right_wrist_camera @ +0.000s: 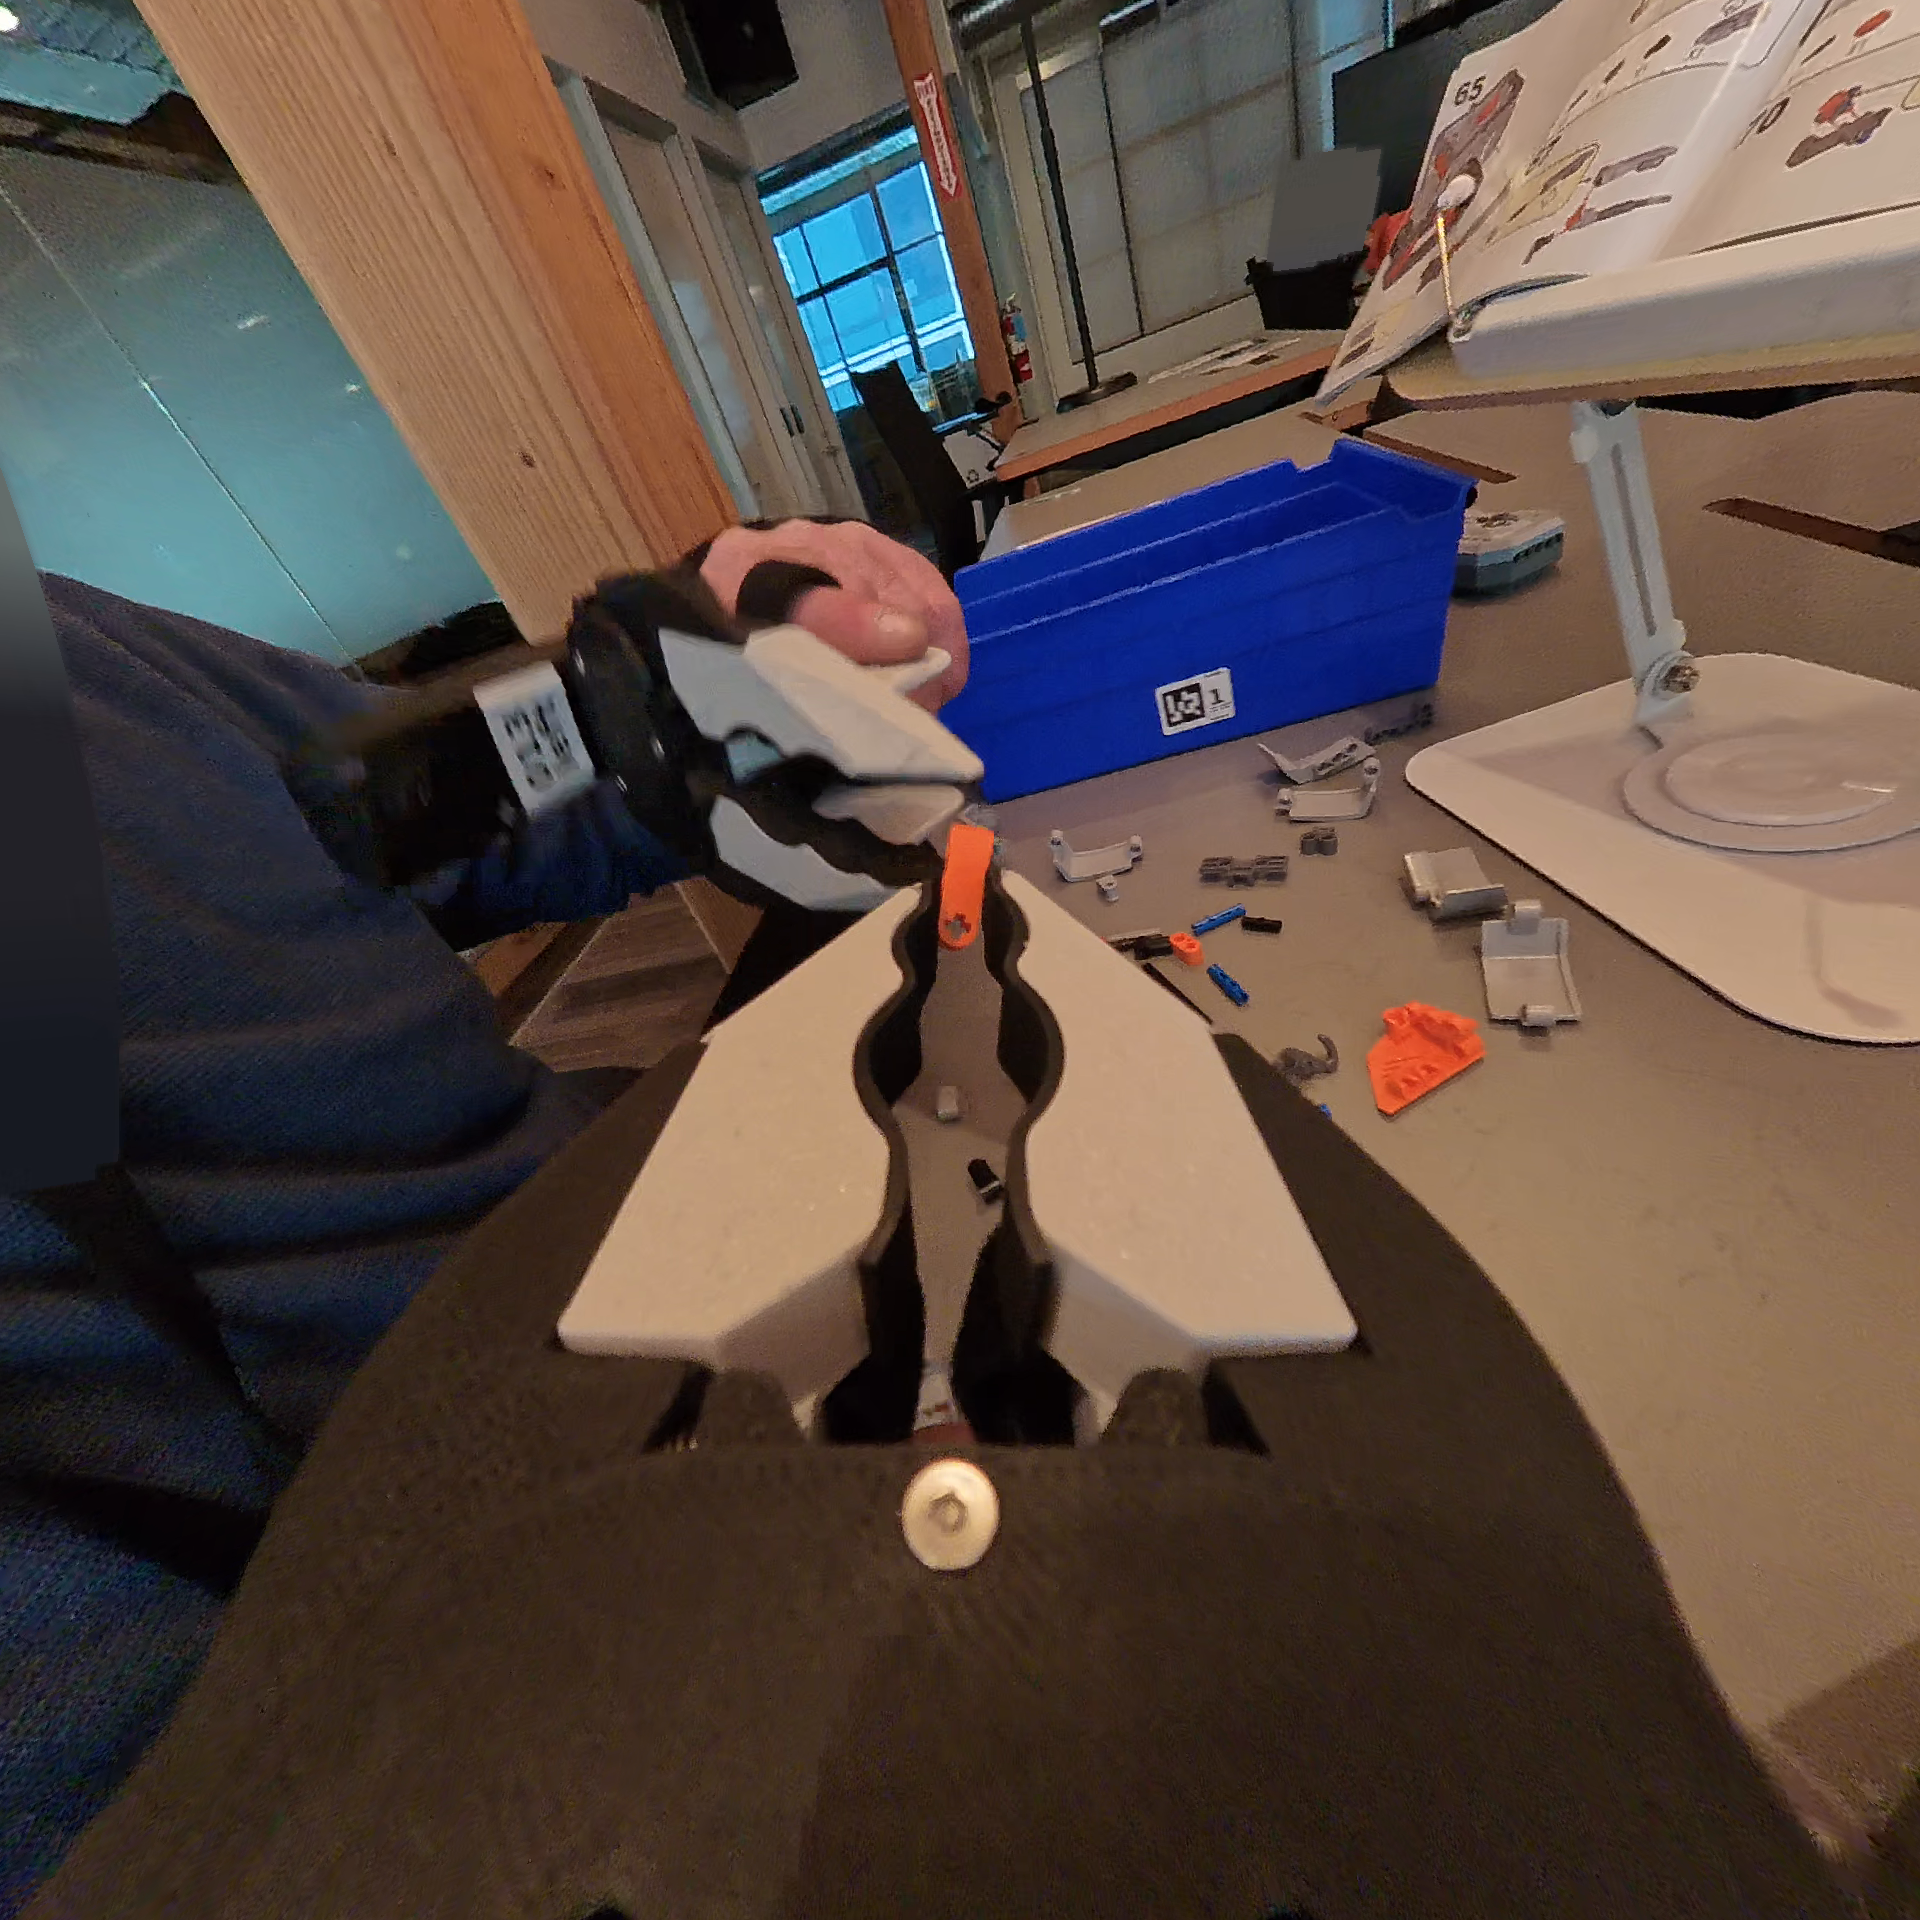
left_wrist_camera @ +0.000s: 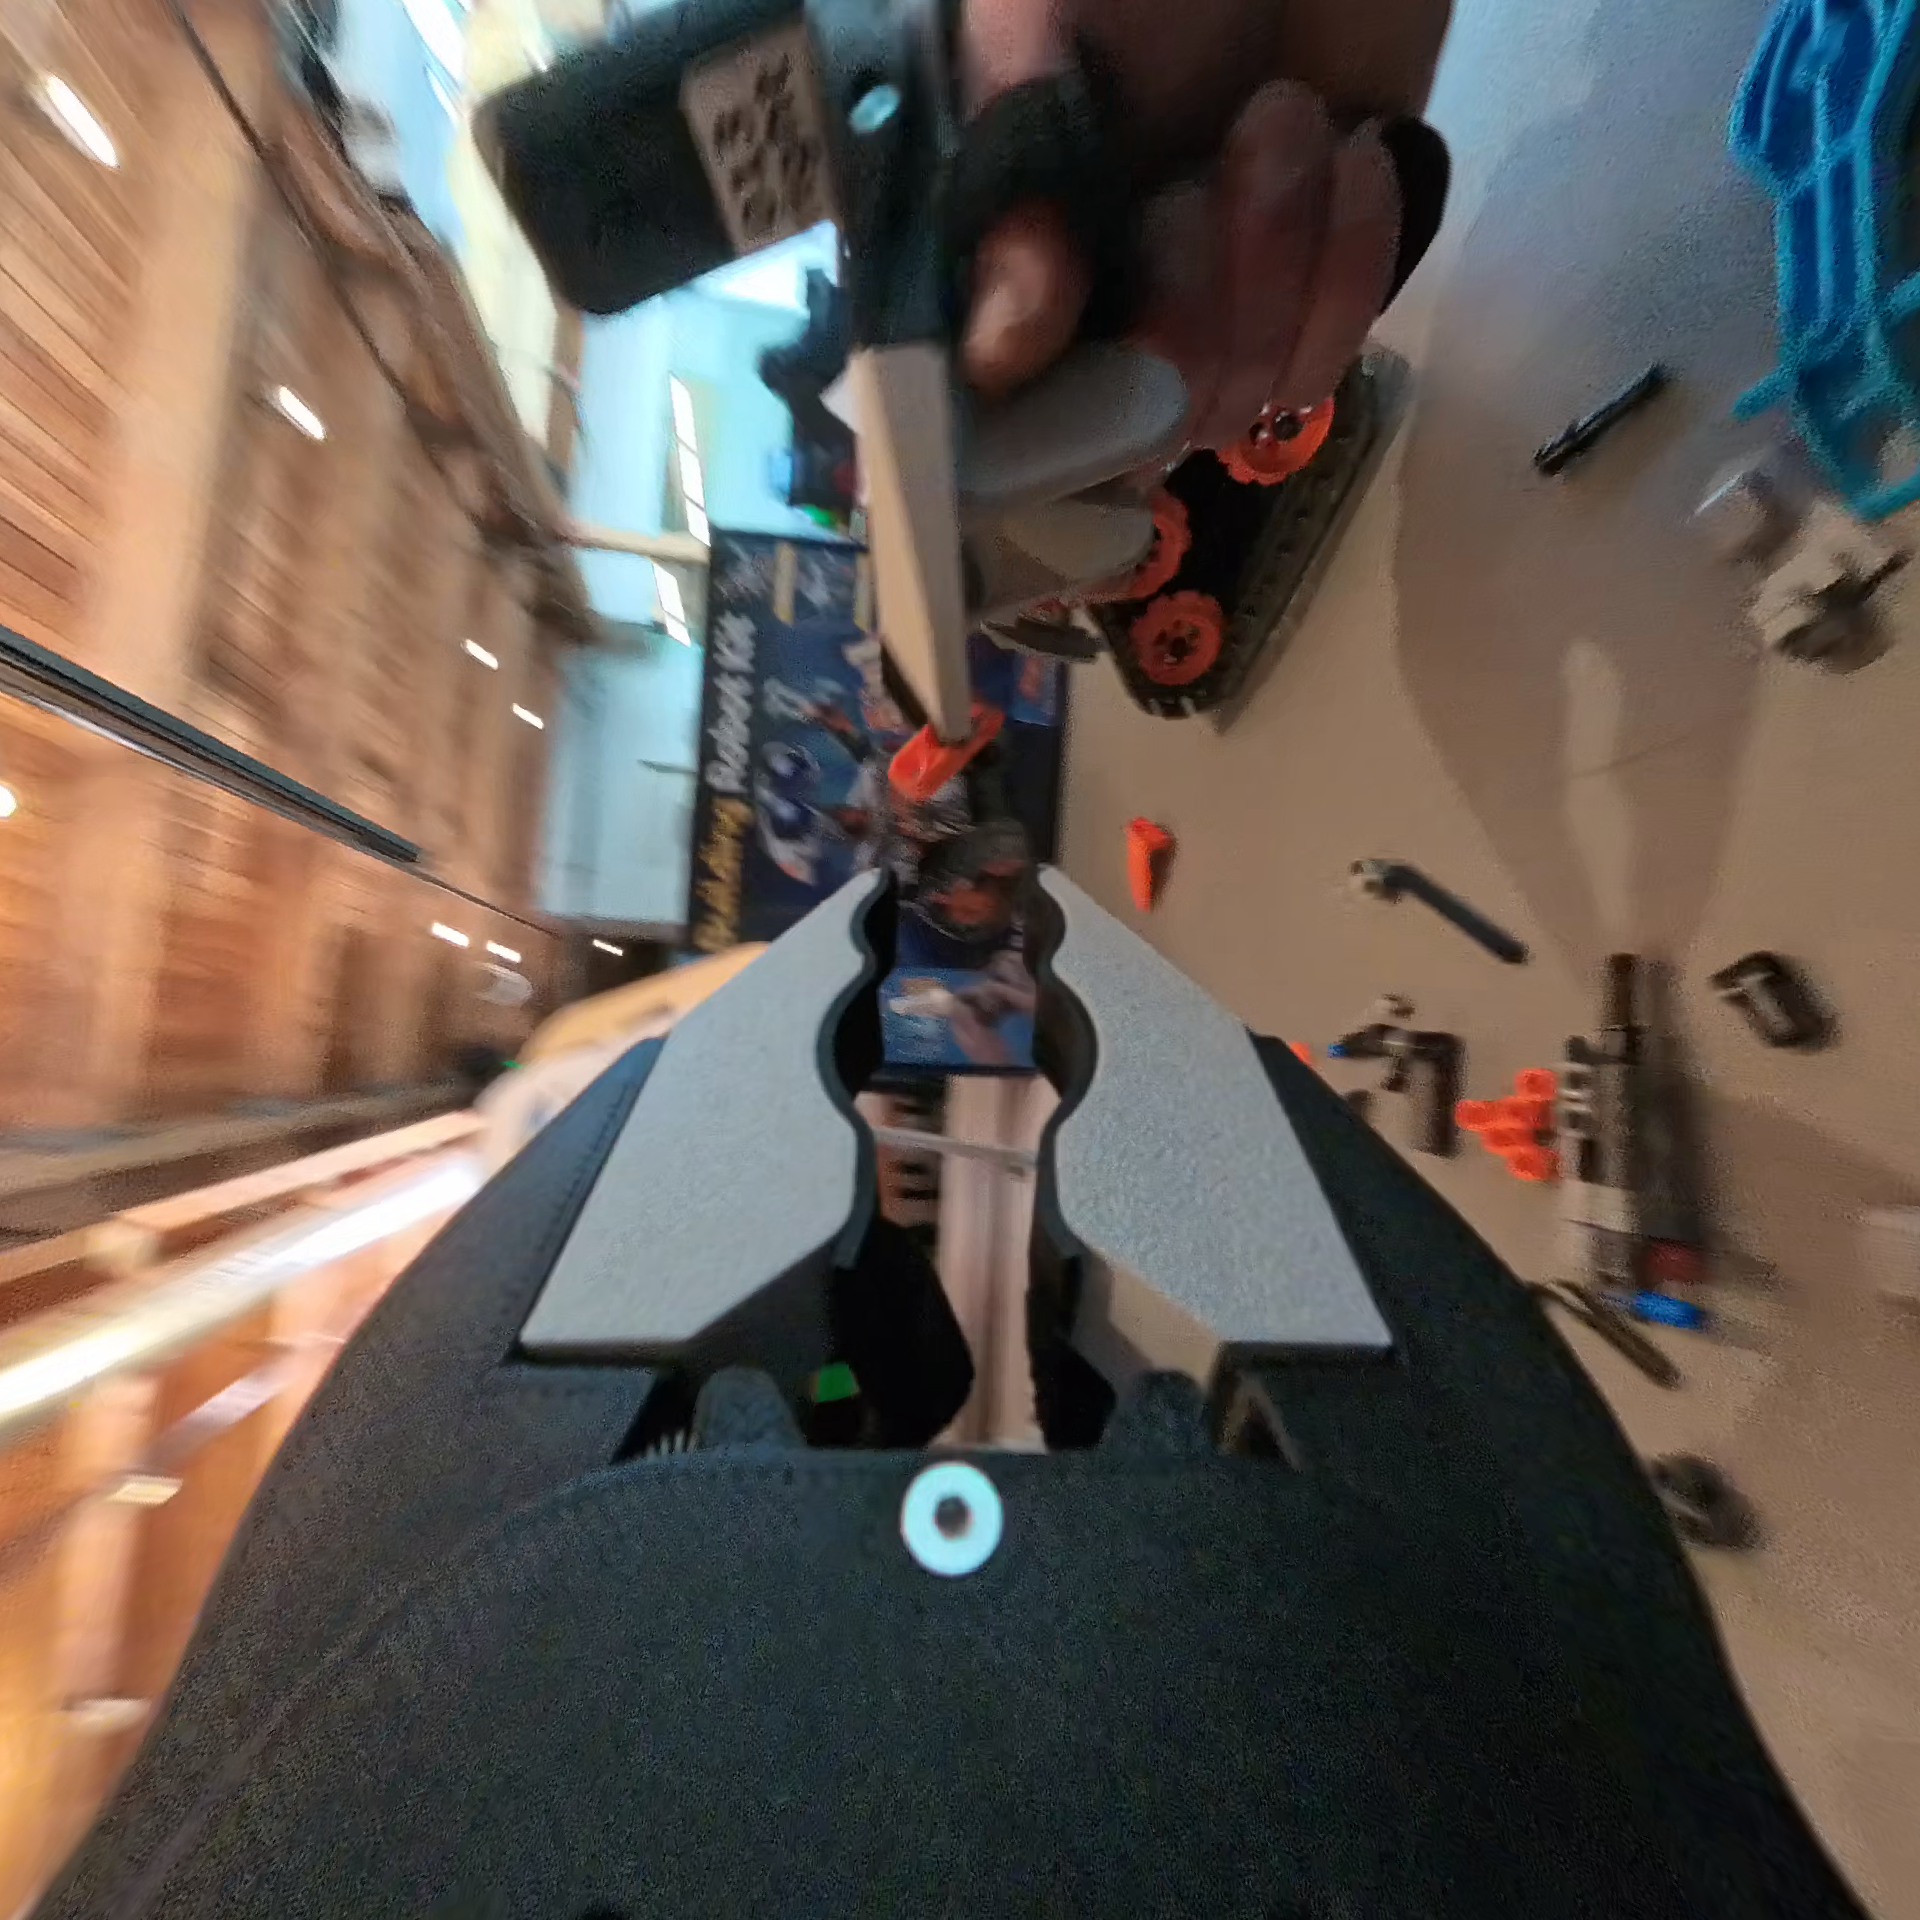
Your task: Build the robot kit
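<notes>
Pinching an orange link (right_wrist_camera: 962, 914) by one end, right gripper (right_wrist_camera: 964, 878) has thin purchase. Left gripper (left_wrist_camera: 961, 891) jaws spread, empty, close by. A bump could twist the link out onto the tabletop (right_wrist_camera: 1558, 1247).

Motion-blurred black parts (left_wrist_camera: 1621, 1101) and cut-off blue piece (left_wrist_camera: 1839, 260) at left view's edge.

My left view smears with motion blur, ceiling lights (left_wrist_camera: 296, 410) streaked; my right view is sharper, evenly daylit from the window (right_wrist_camera: 873, 275), edges bowed.
</notes>
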A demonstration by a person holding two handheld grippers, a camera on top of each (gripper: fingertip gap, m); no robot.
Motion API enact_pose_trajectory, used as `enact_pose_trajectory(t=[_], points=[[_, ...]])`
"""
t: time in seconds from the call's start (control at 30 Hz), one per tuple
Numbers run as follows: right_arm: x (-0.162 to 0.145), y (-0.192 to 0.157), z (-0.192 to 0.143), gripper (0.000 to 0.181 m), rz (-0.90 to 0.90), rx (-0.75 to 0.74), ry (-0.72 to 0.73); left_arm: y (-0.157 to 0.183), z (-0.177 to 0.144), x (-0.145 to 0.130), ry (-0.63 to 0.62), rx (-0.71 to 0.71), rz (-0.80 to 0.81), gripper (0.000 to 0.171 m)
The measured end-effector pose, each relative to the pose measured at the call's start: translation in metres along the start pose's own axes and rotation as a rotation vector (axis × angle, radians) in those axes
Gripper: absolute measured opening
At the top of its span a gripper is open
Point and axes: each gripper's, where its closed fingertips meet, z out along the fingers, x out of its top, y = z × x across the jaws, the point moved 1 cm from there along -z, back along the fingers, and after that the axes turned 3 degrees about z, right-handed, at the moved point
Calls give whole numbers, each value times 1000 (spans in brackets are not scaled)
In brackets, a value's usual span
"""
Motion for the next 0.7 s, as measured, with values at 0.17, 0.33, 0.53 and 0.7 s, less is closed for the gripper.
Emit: enact_pose_trajectory(t=[0.17,0.33,0.53,0.7], points=[[-6,4,0,6,-35,-26,-27,30,-21,-27,-69,-383,-413,26],[-4,0,3,6,-17,-3,-1,50,-19,-31,-61,-447,-594,24],[8,-10,6,6,-19,45,101,33,2,3,113,-387,-878,23],[14,-21,6,6,-110,55,142,10,7,26,308,-385,-1138,24]])
